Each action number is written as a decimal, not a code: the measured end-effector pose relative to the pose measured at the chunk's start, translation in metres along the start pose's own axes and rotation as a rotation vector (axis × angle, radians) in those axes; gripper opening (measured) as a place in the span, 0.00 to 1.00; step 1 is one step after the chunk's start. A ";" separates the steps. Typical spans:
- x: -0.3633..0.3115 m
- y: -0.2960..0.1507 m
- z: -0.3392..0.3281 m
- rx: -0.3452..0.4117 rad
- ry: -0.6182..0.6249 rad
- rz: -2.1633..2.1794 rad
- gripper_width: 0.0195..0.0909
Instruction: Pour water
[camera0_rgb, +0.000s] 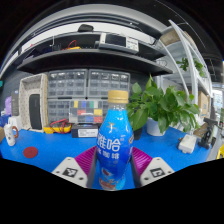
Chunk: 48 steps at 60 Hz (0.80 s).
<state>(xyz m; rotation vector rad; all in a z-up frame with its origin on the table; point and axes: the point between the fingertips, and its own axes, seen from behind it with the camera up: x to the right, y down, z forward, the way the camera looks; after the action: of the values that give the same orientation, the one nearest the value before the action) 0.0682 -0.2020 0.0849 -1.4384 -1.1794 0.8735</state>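
Blue: bottle (114, 150), yellow cap on, upright between the fingers, above the blue table (45, 150).
Gripper (113, 172): clenched on the bottle, pads against both sides.
Risk: no cup in sight; the capped bottle cannot pour.
Slip: smooth label could twist when tilted.

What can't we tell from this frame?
- Bottle base: gripper view, cut off at the bottom between the claw fingers.
- Grip contact: bottle hides the pads' inner faces.
- Target cup: none identifiable; items on the table are too small.
- Plant pot: partly hidden by leaves.
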 end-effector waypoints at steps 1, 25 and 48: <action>0.001 0.000 0.001 0.002 0.004 0.001 0.48; -0.018 -0.008 0.005 0.057 0.006 -0.118 0.18; -0.199 -0.062 0.015 0.167 -0.165 -0.729 0.18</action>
<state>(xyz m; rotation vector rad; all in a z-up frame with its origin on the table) -0.0096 -0.3916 0.1277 -0.7124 -1.5664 0.5564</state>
